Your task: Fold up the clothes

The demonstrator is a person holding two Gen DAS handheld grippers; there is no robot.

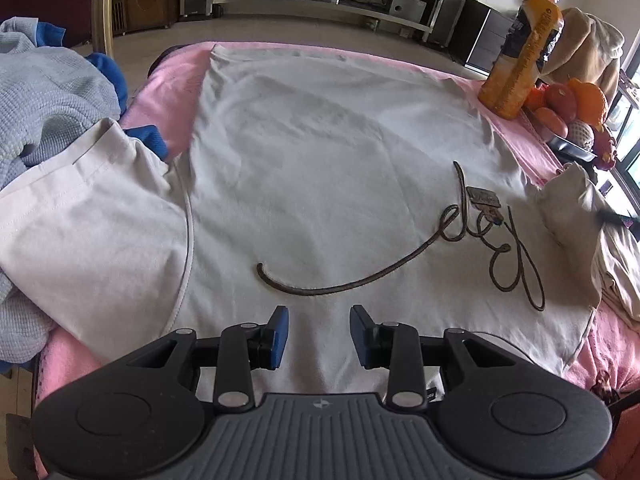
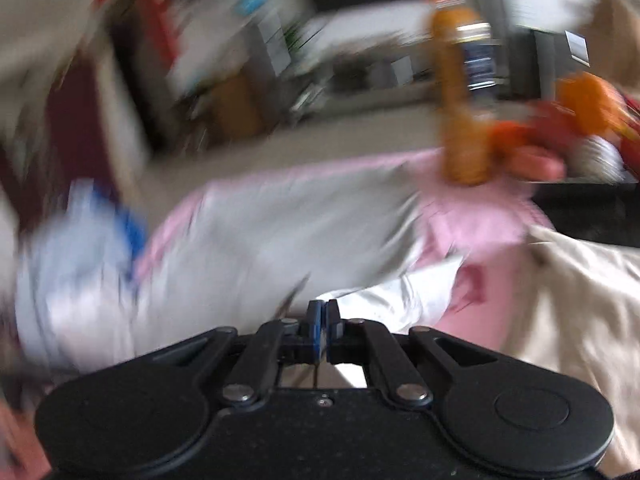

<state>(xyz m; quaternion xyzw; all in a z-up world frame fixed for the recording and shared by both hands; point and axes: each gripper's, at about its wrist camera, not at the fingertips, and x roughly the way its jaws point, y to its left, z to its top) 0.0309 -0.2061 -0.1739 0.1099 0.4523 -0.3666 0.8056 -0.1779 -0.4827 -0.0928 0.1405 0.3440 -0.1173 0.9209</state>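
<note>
One white T-shirt lies spread flat over the pink blanket, script lettering across its chest. Left gripper hovers above its near edge, jaws partly apart, empty. Right gripper is closed; whether it pinches the sleeve is unclear through blur.

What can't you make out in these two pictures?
- Right wrist view: motion blur smears everything; whether the shut right gripper pinches the white cloth is unclear.
- Left wrist view: the shirt collar is hidden behind the left gripper.
- Bottle label: too small to read.
</note>
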